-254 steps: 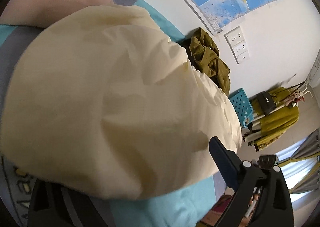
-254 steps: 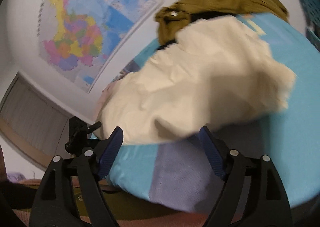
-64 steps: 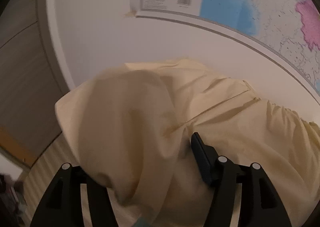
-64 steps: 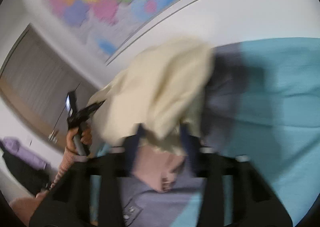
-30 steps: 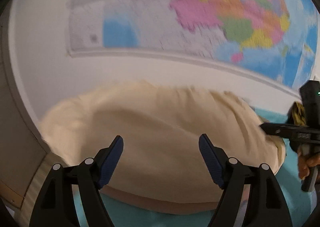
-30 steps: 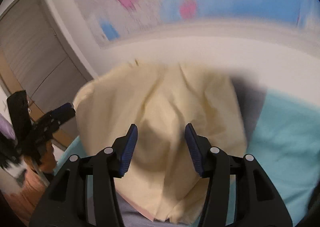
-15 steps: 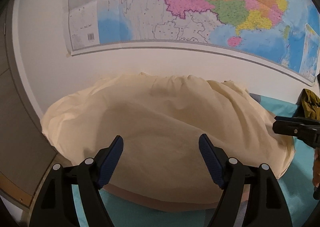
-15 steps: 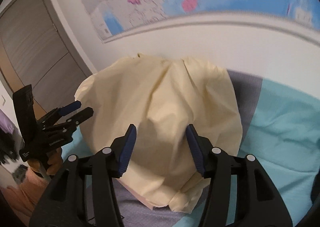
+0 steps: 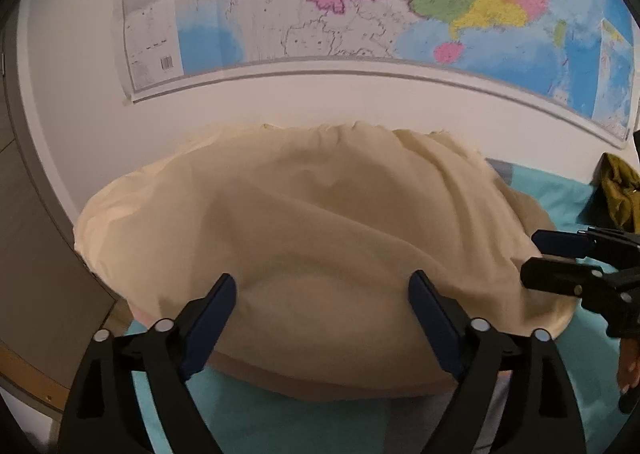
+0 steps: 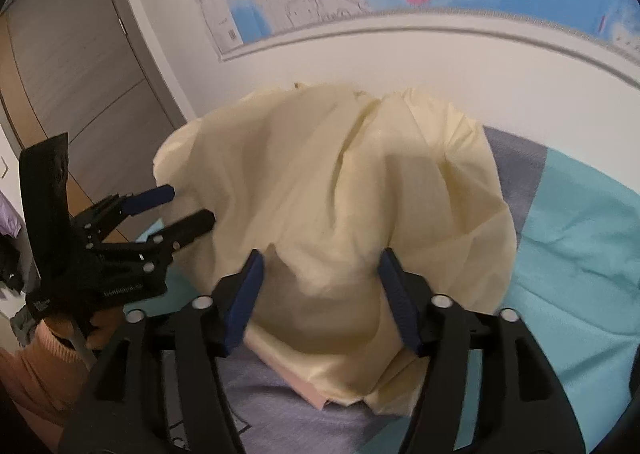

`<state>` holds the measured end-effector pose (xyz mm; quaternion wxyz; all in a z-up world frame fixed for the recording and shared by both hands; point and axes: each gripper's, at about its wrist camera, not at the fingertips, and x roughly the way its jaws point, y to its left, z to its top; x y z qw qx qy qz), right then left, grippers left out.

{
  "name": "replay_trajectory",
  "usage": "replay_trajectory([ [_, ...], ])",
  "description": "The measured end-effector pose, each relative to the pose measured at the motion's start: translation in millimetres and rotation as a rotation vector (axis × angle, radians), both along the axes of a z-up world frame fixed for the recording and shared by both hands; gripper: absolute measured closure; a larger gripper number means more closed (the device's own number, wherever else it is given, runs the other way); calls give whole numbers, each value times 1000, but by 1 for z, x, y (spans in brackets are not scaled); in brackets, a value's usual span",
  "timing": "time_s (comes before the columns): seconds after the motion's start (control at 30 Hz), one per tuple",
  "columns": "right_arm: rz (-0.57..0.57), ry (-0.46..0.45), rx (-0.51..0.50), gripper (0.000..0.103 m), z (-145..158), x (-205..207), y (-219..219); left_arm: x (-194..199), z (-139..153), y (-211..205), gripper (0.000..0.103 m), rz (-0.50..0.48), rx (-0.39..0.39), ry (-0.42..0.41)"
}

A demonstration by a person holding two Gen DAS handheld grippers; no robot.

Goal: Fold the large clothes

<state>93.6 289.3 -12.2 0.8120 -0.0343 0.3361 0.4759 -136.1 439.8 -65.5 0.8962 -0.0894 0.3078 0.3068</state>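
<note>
My left tongs [image 9: 322, 306] are opening, their blue pads wide apart with nothing pinched; the cream garment [image 9: 312, 238] lies heaped just beyond and below them. My right tongs [image 10: 320, 274] are opening too, and a fold of that garment rises between the pads, which do not press on it. A pink cloth [image 10: 308, 394] peeks out under the garment's near edge, below the right tongs. An olive garment [image 9: 620, 190] sits well off to the right of the left tongs. All of it rests on a bed with a turquoise and grey cover [image 10: 580, 254]. Behind, a map [image 9: 360, 6] hangs on the white wall, with a grey door [image 10: 80, 74] left of the right tongs.
</note>
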Motion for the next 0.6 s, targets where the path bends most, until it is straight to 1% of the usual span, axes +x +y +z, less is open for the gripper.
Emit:
replay_trajectory([
  [0.03, -1, -23, 12, 25, 2, -8, -3, -4, 4, -5, 11, 3, -2, -15],
  [0.07, -7, -44, 15, 17, 2, -14, -6, -9, 9, -11, 7, 12, 6, -33],
  [0.1, -16, -68, 14, 16, 3, -21, -11, -14, 13, -17, 7, 22, 16, -48],
  [0.2, -16, -77, 18, 14, 2, -37, -21, -24, 22, -31, 7, 40, 11, -80],
  [0.23, -23, -84, 15, 11, 1, -43, -24, -26, 24, -35, 7, 45, 3, -84],
  [0.33, -22, -101, 15, 10, 1, -57, -34, -34, 28, -46, 7, 71, -21, -91],
  [0.47, -44, -130, 9, 8, 4, -70, -46, -39, 23, -57, 7, 114, -61, -75],
  [0.57, -48, -135, 27, 6, 8, -78, -57, -46, 18, -64, 7, 146, -94, -70],
  [0.6, -51, -142, 27, 6, 9, -82, -60, -48, 17, -66, 7, 161, -93, -69],
])
